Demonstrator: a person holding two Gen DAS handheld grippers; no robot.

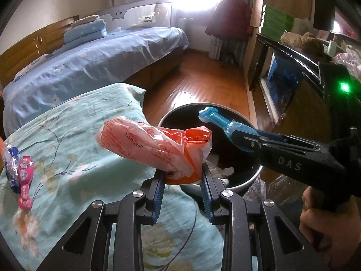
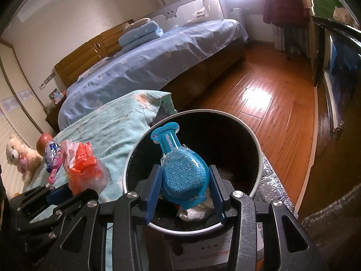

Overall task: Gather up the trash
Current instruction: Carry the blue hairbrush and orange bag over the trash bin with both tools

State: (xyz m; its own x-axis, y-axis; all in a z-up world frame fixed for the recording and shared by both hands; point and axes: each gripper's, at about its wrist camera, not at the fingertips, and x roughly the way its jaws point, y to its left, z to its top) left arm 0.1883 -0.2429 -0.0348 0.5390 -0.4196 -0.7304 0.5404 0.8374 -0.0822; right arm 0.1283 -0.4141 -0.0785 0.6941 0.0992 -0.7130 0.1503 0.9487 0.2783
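Note:
My left gripper is shut on an orange and white plastic wrapper and holds it above the edge of the teal floral cover, beside the round black trash bin. The wrapper also shows in the right wrist view. My right gripper is shut on a blue blister pack and holds it over the open bin. The pack also shows in the left wrist view. White crumpled paper lies in the bin. A pink and blue candy wrapper lies on the cover at left.
A bed with a blue sheet stands behind. Wooden floor lies to the right of the bin. A dark cabinet runs along the right. A teddy bear and a red apple sit at far left.

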